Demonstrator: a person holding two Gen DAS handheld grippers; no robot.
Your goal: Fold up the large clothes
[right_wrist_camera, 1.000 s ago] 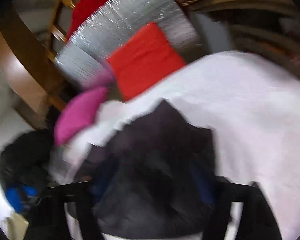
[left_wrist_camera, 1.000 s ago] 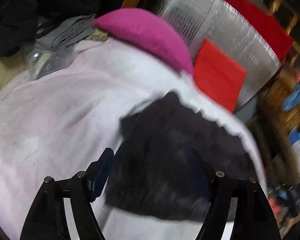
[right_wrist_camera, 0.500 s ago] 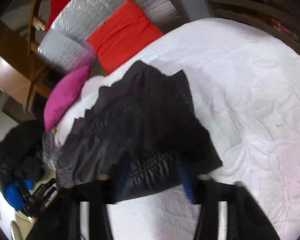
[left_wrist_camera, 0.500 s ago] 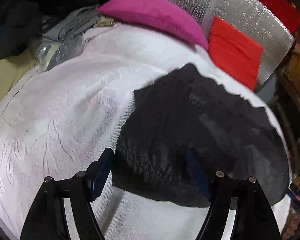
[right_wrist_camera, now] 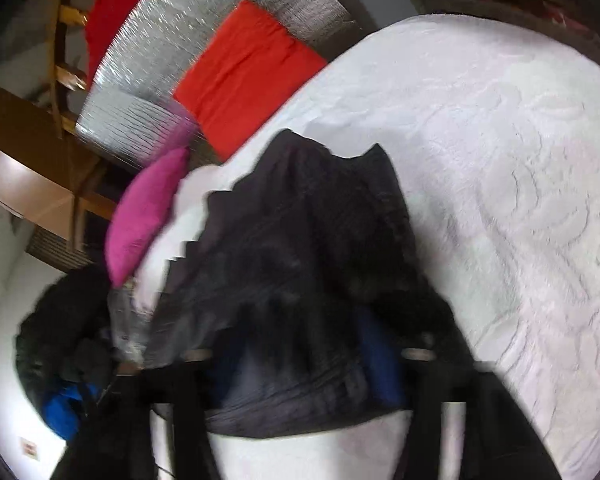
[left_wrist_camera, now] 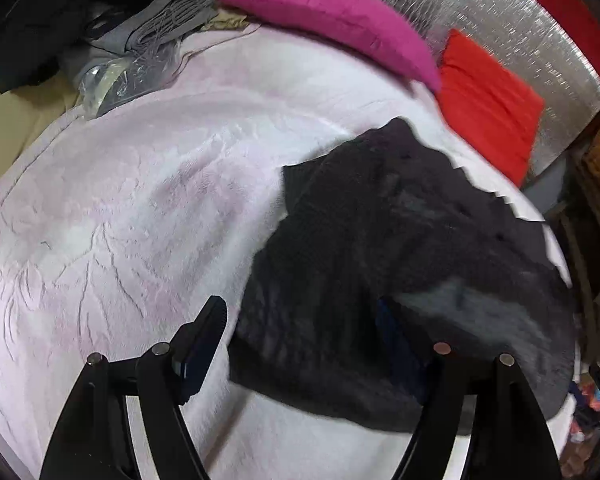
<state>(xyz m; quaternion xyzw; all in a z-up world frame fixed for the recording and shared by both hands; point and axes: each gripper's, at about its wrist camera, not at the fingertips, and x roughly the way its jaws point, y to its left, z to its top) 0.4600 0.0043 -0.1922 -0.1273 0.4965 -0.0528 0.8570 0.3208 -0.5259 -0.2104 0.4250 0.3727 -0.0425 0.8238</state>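
Note:
A black garment [left_wrist_camera: 380, 264] lies crumpled on a white-pink bedspread [left_wrist_camera: 140, 208]. In the left wrist view my left gripper [left_wrist_camera: 300, 344] is open, hovering over the garment's near left edge; its left finger is over bare bedspread, its right finger over the cloth. In the right wrist view the same garment [right_wrist_camera: 300, 264] fills the middle, blurred. My right gripper [right_wrist_camera: 300, 368] is open, its blue-padded fingers wide apart over the garment's near edge, the cloth lying between and under them.
A magenta pillow [left_wrist_camera: 332, 20] and a red cushion [left_wrist_camera: 488, 104] lie at the bed's far edge against a silver foil panel [left_wrist_camera: 520, 40]. Grey cloth and a plastic bag [left_wrist_camera: 140, 56] sit at the far left. A dark clothes pile [right_wrist_camera: 60, 328] lies beside the bed.
Both grippers have moved over the garment, and the views have shifted. The right view has closed in again on the cloth's near edge. The garment's right part looks bunched up compared with half a second ago.

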